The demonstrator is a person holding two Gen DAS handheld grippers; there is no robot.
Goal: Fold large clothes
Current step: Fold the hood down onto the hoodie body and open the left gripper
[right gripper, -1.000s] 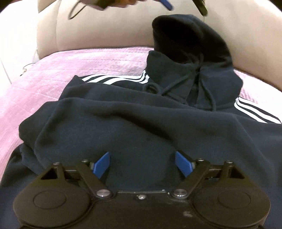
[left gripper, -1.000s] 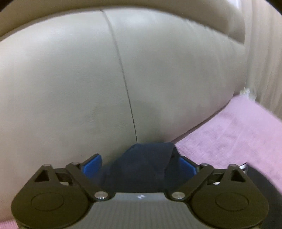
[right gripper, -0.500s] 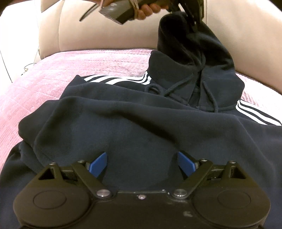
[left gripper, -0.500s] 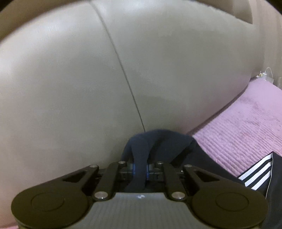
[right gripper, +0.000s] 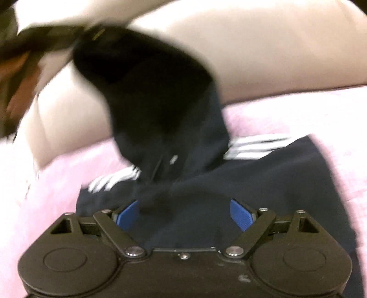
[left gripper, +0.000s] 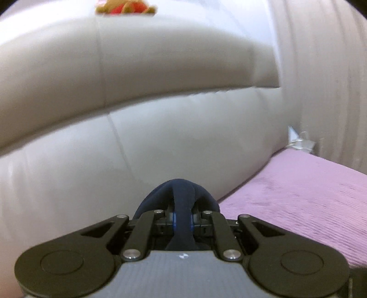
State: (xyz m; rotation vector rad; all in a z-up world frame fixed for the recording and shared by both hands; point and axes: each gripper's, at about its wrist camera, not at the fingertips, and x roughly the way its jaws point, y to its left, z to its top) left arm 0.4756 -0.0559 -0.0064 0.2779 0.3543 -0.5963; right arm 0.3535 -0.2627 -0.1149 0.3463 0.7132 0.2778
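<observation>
L wrist view: beige headboard [left gripper: 114, 149] fills left and centre of frame; low centre, left gripper [left gripper: 182, 221] clenched on a fold of the navy hoodie [left gripper: 181, 194], cloth bulging up past the blue pads [left gripper: 174, 220] and squeezed between them; purple bedspread [left gripper: 298, 194] at right. A plush toy [left gripper: 125, 6] sits at top edge. R wrist view, blurred: a hand [right gripper: 18, 75] w/ the left gripper [right gripper: 68, 36] at upper left pulls the hood up; hoodie [right gripper: 252, 183] body w/ white stripes [right gripper: 252, 146] lies on pink-looking bedspread [right gripper: 34, 206], centre to right. Right gripper [right gripper: 184, 213] at bottom centre, released, blue pads [right gripper: 242, 214] wide apart, hoodie fabric under and between them, not pinched.
</observation>
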